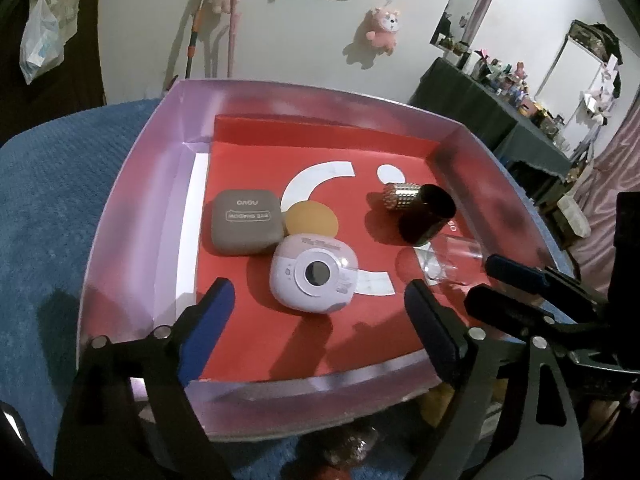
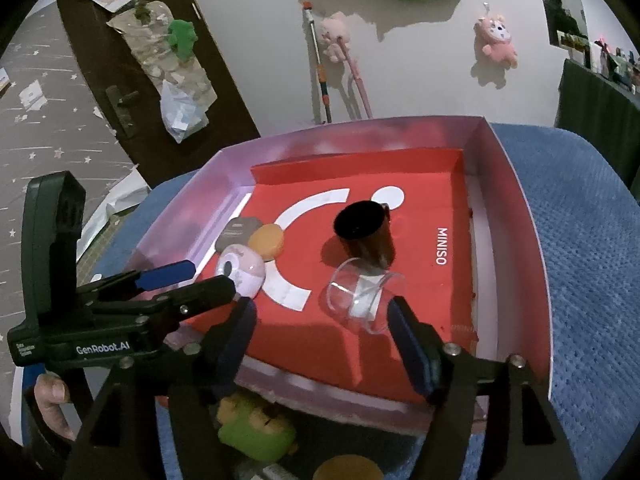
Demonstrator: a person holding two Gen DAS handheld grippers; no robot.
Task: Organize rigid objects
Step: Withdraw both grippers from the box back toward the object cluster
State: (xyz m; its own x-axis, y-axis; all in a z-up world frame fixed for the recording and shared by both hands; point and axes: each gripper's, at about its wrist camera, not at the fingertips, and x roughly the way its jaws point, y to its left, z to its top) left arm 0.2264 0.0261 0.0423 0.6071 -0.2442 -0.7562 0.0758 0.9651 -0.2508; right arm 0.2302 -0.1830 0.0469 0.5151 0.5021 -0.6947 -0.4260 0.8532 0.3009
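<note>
A pink box (image 1: 132, 216) with a red liner holds a grey eye-shadow case (image 1: 244, 222), an orange round puff (image 1: 311, 220), a lilac camera-shaped case (image 1: 314, 274), a black bottle with a studded gold cap (image 1: 424, 212) lying on its side, and a clear cup (image 1: 452, 260) on its side. My left gripper (image 1: 320, 308) is open over the box's near edge, in front of the lilac case. My right gripper (image 2: 324, 332) is open just before the clear cup (image 2: 366, 294). The black bottle (image 2: 366, 232) lies behind the cup.
The box (image 2: 516, 216) rests on a blue cloth (image 2: 592, 240). A green and yellow toy (image 2: 256, 428) and a round yellow lid (image 2: 348, 468) lie in front of the box. The left gripper (image 2: 188, 280) reaches over the box's left corner.
</note>
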